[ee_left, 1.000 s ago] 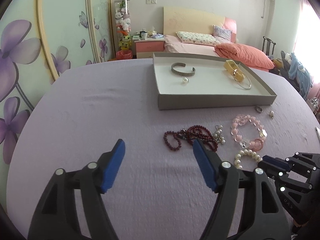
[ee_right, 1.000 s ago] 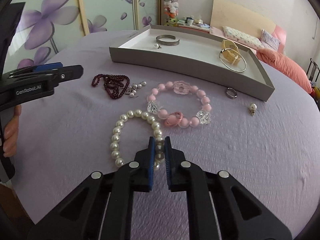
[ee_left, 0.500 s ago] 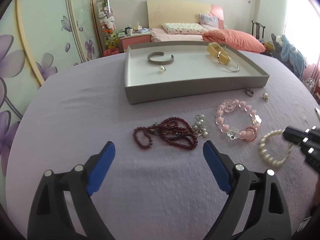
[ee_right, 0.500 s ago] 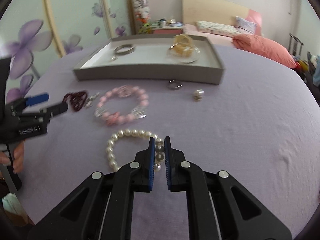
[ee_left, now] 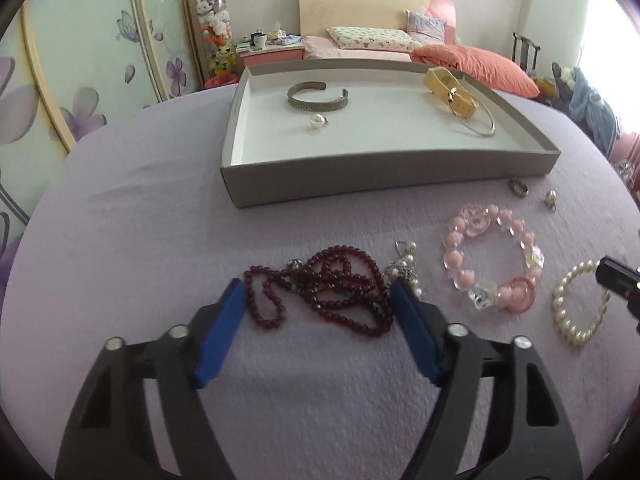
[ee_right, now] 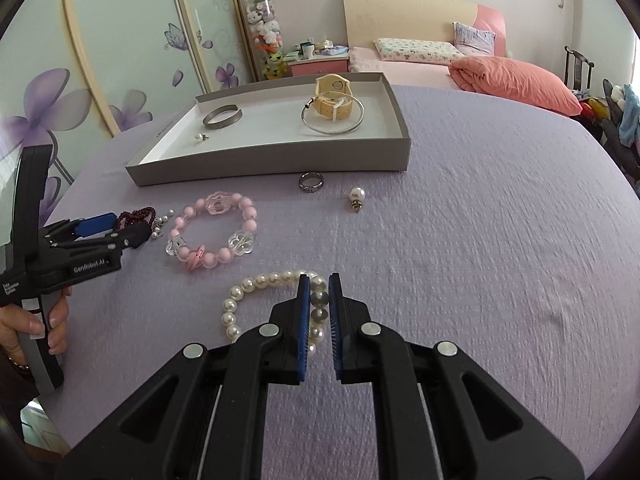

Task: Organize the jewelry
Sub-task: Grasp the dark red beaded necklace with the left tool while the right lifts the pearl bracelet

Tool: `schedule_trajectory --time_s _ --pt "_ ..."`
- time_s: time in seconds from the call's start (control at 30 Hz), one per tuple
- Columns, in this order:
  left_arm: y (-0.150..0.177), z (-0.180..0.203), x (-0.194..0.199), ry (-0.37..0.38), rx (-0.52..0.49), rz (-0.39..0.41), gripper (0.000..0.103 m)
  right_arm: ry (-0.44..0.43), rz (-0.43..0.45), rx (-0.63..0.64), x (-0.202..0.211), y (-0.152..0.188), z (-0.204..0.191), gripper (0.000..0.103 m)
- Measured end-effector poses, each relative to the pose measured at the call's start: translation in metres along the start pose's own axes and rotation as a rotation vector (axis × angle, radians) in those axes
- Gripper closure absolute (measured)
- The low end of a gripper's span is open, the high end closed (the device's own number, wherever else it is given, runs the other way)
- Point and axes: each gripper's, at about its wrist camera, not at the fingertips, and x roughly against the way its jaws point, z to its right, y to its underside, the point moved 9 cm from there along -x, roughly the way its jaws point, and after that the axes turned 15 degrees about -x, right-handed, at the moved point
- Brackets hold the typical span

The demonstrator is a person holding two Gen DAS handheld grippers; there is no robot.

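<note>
My left gripper (ee_left: 318, 294) is open, its blue pads on either side of a dark red bead necklace (ee_left: 332, 288) on the lilac table. My right gripper (ee_right: 319, 285) is shut on a white pearl bracelet (ee_right: 256, 284), which also shows in the left wrist view (ee_left: 568, 308). A pink bead bracelet (ee_left: 492, 256) lies between them. A grey tray (ee_left: 380, 176) behind holds a silver cuff (ee_left: 317, 97), a pearl earring (ee_left: 317, 123), a yellow watch (ee_left: 450, 90) and a thin silver bangle (ee_left: 478, 124).
A silver ring (ee_right: 311, 181) and a pearl earring (ee_right: 356, 197) lie loose in front of the tray. A small pearl charm cluster (ee_left: 404, 266) sits beside the red necklace. A bed (ee_right: 460, 64) and a nightstand (ee_right: 316, 65) stand beyond the table.
My left gripper has moved forward and now straddles the red necklace. My right gripper has dragged the pearl bracelet away from the pink bracelet, towards the right.
</note>
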Motion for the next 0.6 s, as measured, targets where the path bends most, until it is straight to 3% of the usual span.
schedule_trajectory --time_s 0.37,0.6 --pt "-0.001 -0.011 0.003 -0.024 0.022 0.015 0.092 -0.008 -0.018 0.003 -0.008 0.003 -0.004 0.093" --pt "-0.003 -0.018 0.015 0.020 0.069 0.051 0.095 -0.016 0.009 0.010 0.002 -0.004 -0.007 0.093"
